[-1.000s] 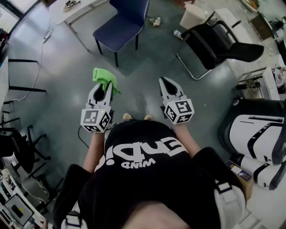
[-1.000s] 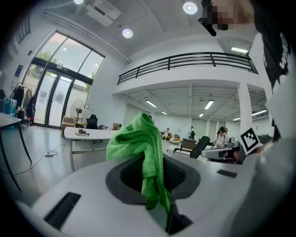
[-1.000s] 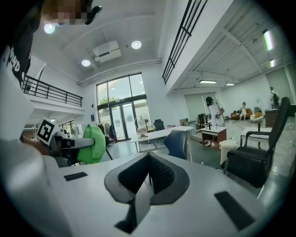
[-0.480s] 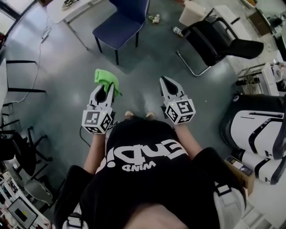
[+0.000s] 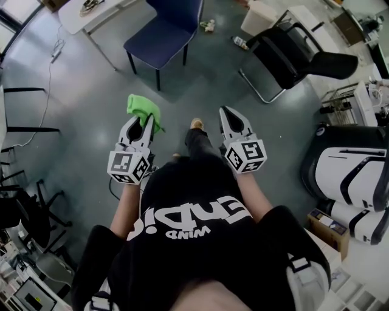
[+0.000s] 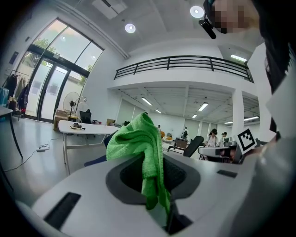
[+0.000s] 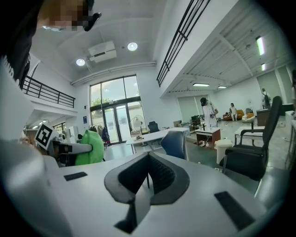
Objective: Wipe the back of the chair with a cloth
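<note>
My left gripper is shut on a green cloth, which bunches up past the jaw tips; in the left gripper view the cloth hangs from between the closed jaws. My right gripper is shut with nothing in it; its tips meet. A blue chair stands ahead on the grey floor, its seat facing me; from the right gripper view the blue chair shows beyond the jaws. Both grippers are held at waist height, well short of the chair.
A black cantilever chair stands at the right, a white table at the upper left beside the blue chair. A white machine sits at the far right. Black chair frames line the left. My foot steps forward between the grippers.
The view has shifted forward a little toward the blue chair. My leg and foot have swung out ahead between the grippers. Both grippers keep their hold and spacing.
</note>
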Motion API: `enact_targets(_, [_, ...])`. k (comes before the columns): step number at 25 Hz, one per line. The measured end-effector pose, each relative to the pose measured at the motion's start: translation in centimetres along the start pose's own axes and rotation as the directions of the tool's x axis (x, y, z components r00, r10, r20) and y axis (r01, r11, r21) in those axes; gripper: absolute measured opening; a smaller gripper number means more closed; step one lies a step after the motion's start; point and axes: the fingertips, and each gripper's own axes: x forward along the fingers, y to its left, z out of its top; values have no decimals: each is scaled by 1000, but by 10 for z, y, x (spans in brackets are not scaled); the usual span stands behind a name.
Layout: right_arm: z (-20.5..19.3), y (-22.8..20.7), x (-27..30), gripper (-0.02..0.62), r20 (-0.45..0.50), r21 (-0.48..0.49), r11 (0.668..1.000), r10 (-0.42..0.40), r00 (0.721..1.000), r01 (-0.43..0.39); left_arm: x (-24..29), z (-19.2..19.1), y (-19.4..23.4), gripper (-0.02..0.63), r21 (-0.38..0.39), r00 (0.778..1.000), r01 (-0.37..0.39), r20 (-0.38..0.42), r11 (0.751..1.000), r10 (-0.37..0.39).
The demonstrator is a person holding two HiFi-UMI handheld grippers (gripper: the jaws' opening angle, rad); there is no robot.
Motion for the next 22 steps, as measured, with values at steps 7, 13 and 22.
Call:
enact_targets(7, [11, -4, 43, -3, 24, -5, 1000, 17, 1000, -17, 21, 4, 25, 69, -13, 1000, -1, 7, 1000, 1])
enact_targets(13, [22, -16, 93, -3, 28, 5, 999, 42, 999, -42, 60, 17, 54, 69, -24, 1000, 6, 3, 1000, -6])
enact_targets(22, [42, -60, 184, -3, -1, 23, 998, 52, 999, -52, 140, 34, 103, 69, -49, 1000, -6, -18, 999, 5])
